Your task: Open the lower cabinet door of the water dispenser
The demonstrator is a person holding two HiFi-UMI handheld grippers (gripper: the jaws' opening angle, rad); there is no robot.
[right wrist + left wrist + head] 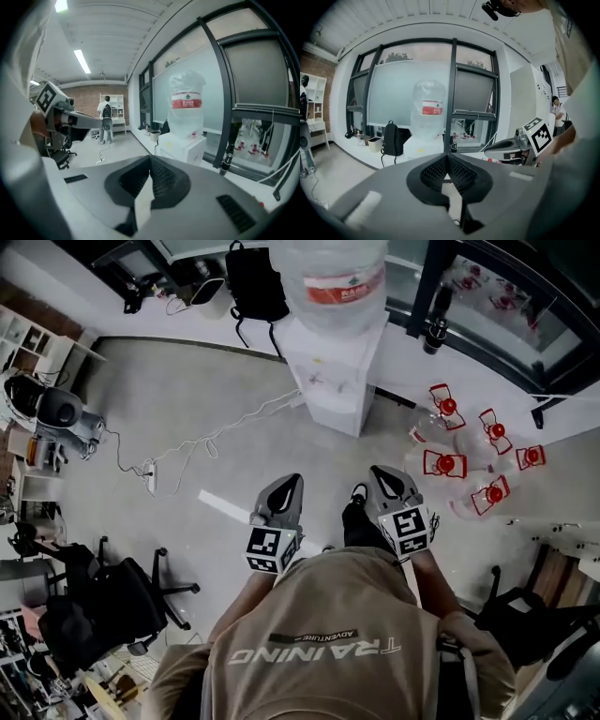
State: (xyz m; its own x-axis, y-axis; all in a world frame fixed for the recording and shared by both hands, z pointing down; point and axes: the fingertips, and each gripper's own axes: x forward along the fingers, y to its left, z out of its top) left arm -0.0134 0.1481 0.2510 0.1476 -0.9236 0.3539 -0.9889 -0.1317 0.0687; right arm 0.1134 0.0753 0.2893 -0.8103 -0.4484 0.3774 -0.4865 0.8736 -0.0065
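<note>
From the head view, the dispenser (328,381) stood well ahead of the left gripper (286,484) and right gripper (382,474), with bottles (459,465) beside it. The left gripper view showed jaws together, empty. The right gripper view showed the same. Closed jaws might slip off the door's edge or knock the bottles.

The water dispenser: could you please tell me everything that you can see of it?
The water dispenser is a white, plastic-looking box standing upright on the floor against the white ledge below the windows. A large clear bottle with a red label sits on top. A white cable runs from near its base across the floor. Nothing else visibly touches it. Its lower door cannot be made out.
</note>
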